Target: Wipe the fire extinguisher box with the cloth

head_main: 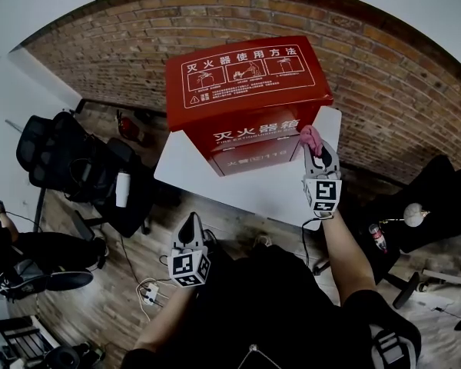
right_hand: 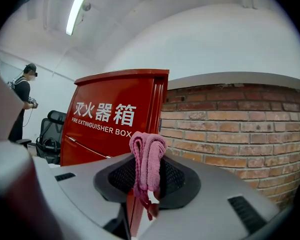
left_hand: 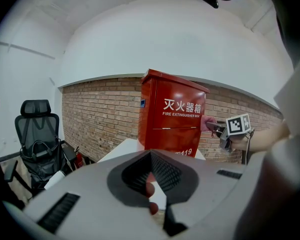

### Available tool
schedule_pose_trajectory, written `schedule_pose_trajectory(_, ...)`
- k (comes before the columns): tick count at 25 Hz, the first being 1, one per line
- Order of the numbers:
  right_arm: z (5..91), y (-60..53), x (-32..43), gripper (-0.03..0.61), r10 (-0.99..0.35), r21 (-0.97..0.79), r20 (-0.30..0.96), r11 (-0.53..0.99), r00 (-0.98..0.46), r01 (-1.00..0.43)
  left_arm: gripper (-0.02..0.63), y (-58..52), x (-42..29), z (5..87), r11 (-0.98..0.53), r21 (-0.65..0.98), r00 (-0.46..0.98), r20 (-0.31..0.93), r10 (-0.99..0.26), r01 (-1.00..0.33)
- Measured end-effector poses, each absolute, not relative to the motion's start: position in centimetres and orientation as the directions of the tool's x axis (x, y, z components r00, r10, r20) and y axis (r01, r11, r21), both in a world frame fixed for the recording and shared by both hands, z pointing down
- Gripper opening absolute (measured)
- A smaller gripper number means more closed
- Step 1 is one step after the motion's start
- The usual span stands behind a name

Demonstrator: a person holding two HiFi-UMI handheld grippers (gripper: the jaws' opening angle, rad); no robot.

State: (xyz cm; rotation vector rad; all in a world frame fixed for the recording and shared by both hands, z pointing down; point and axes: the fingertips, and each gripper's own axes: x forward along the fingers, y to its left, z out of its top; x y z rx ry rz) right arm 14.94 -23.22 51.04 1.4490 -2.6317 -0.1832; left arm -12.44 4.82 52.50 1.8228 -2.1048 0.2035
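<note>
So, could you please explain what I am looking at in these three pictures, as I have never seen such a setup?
There is no robot: a person holds a two-jaw tool in each hand. The head view looks down from the person's head; the other two views come from a camera riding on each tool. A red fire extinguisher box stands on a white table before a brick wall. The right tool is shut on a pink cloth, held up near the box's front right corner. The left tool hangs lower, short of the table, jaws together with nothing in them.
</note>
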Motion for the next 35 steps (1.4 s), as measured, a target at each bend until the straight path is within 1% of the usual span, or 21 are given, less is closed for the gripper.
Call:
schedule_pose_trajectory(13,56.9,-23.3,15.0,0.110,-0.851,0.155,0.154,0.522,-0.501,-0.839,0.028,5.9,-12.8,52.7,0.181,0.101,-0.132,0.369,-0.920,-0.978)
schedule_pose_trajectory(24,59.1,-23.2,14.7,0.110,-0.855,0.161,0.191,0.511,-0.481,-0.844,0.028,6.3,-12.8,52.7,0.183,0.084,-0.140,0.364,-0.921,-0.980)
schedule_pose_trajectory(35,58.5,-22.4,13.2,0.110,-0.844,0.116,0.186,0.527,-0.503,-0.842,0.028,6.8,-13.0,52.7,0.189,0.084,-0.147,0.362,-0.921,-0.978)
